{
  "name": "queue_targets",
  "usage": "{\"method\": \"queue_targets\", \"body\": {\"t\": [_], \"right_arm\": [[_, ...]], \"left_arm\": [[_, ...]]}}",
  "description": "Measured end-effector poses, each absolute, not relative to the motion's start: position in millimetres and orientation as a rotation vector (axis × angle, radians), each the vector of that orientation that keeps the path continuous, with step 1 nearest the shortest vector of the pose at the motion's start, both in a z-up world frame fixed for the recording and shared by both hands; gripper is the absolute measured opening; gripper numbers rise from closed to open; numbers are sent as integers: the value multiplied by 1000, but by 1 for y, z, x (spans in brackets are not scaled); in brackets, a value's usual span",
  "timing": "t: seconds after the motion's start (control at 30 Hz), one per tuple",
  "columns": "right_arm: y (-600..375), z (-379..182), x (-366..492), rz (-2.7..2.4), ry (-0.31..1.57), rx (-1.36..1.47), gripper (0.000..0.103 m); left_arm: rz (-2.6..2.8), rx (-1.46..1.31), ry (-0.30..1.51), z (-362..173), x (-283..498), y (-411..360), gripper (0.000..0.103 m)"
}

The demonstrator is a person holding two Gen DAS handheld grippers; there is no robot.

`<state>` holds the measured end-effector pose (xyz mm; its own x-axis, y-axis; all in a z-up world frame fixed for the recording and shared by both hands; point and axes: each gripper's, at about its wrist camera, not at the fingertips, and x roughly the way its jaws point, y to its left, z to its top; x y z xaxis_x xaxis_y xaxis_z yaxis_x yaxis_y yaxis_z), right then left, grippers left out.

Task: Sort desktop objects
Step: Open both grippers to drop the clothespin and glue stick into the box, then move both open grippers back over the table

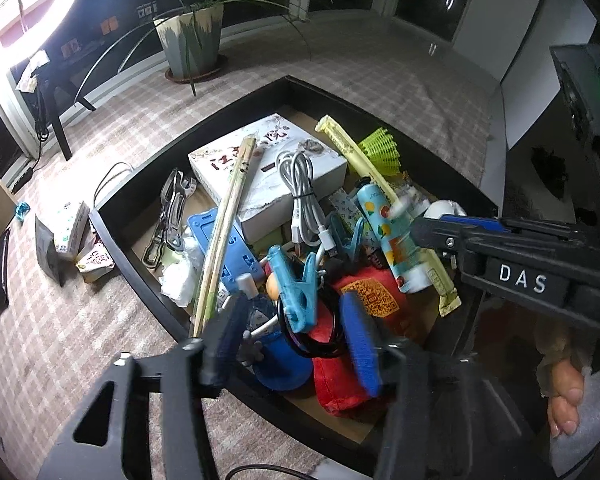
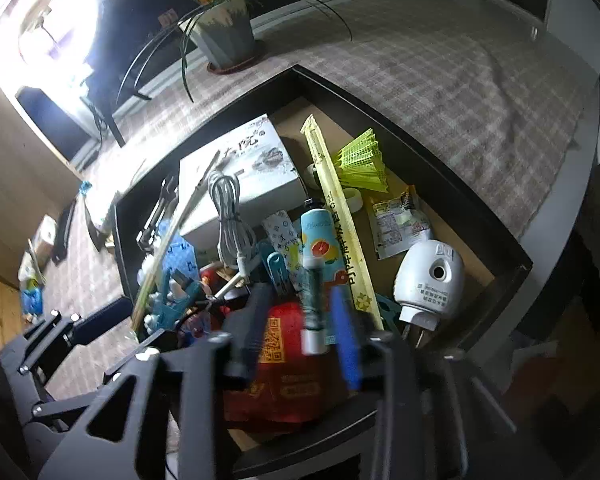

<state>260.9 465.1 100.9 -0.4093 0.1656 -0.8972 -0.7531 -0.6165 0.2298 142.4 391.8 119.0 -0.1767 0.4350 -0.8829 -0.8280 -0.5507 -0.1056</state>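
Both tools hang over the black tray [image 1: 204, 136] full of objects. The left tool [image 1: 292, 344] has its jaws apart above a teal clip [image 1: 296, 288]. The right tool [image 2: 300, 336] stands apart too, a dark pen [image 2: 313, 308] between its fingers, not pressed.

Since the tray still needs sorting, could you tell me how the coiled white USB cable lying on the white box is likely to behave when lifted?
The coiled white USB cable would probably be floppy: its loops already sag over the edge of the white box. It looks light. Its plug end lies among the blue clothespins, so it may snag or drag them.
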Motion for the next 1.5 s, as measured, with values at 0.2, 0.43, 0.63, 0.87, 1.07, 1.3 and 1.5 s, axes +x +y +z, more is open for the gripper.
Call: {"method": "queue_targets", "body": {"t": [0.2, 0.43, 0.63, 0.87, 1.07, 1.3, 1.5], "right_arm": [[465, 106, 255, 2075, 850, -1205, 36], [461, 108, 234, 2108, 835, -1236, 36], [459, 112, 211, 2144, 836, -1259, 37], [451, 127, 165, 2225, 781, -1295, 37], [437, 141, 106, 2322, 672, -1361, 43], [430, 137, 35, 2389, 636, -1463, 43], [433, 120, -23, 2395, 680, -1568, 43]], "left_arm": [[1868, -1213, 487, 121, 130, 387, 48], [1908, -1236, 462, 123, 111, 374, 48], [1947, -1248, 458, 125, 90, 361, 48], [2034, -1300, 429, 126, 48, 338, 48], [2140, -1382, 375, 119, -3, 311, 49], [2206, -1510, 265, 98, -55, 290, 50], [2238, -1573, 227, 80, -90, 293, 57]]}}
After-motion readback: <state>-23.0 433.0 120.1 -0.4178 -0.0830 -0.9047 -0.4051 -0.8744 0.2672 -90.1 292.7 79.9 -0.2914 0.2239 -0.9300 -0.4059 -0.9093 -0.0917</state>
